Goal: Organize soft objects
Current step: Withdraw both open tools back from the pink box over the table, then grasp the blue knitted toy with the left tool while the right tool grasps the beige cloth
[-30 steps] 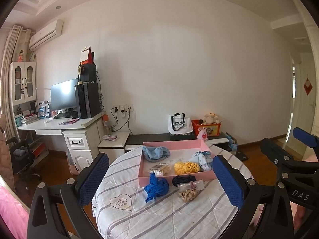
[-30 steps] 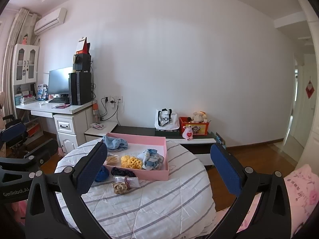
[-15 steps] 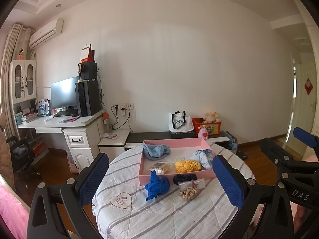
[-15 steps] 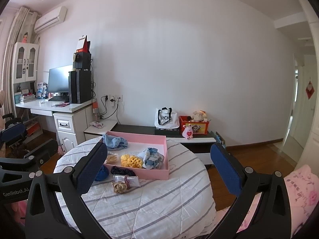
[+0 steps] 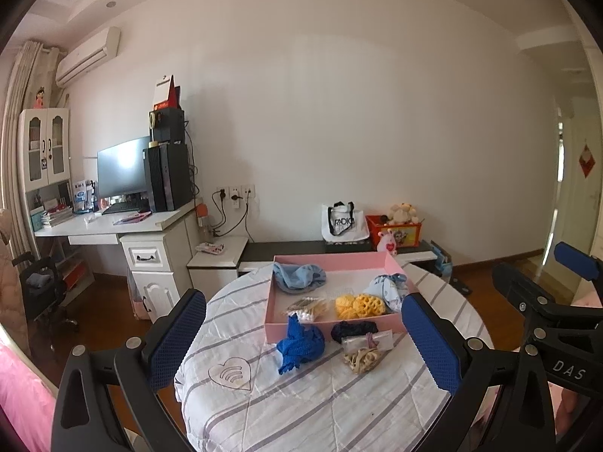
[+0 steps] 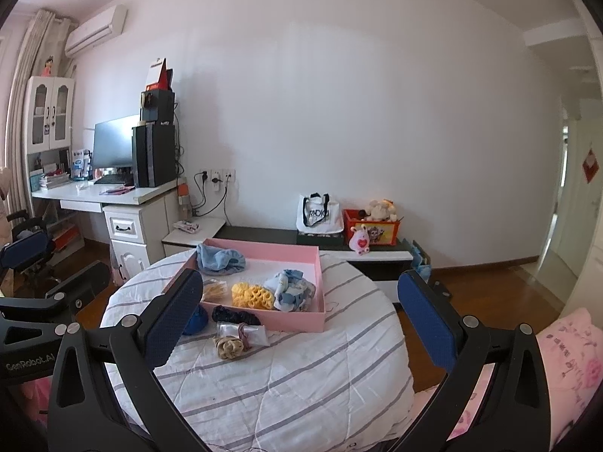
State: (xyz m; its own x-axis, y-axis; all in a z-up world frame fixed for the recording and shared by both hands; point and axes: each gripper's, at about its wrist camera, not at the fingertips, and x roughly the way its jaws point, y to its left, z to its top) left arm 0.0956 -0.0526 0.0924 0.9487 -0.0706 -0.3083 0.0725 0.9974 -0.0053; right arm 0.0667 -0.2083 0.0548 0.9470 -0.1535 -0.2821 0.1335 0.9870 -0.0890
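Striped quilted round table point(image 5: 286, 406), rectangular pink tray point(image 5: 331, 261)

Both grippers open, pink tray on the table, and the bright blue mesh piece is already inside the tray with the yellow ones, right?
Not quite. The blue mesh piece lies on the striped tablecloth in front of the pink tray, not inside; the left wrist view shows it. The rest holds.
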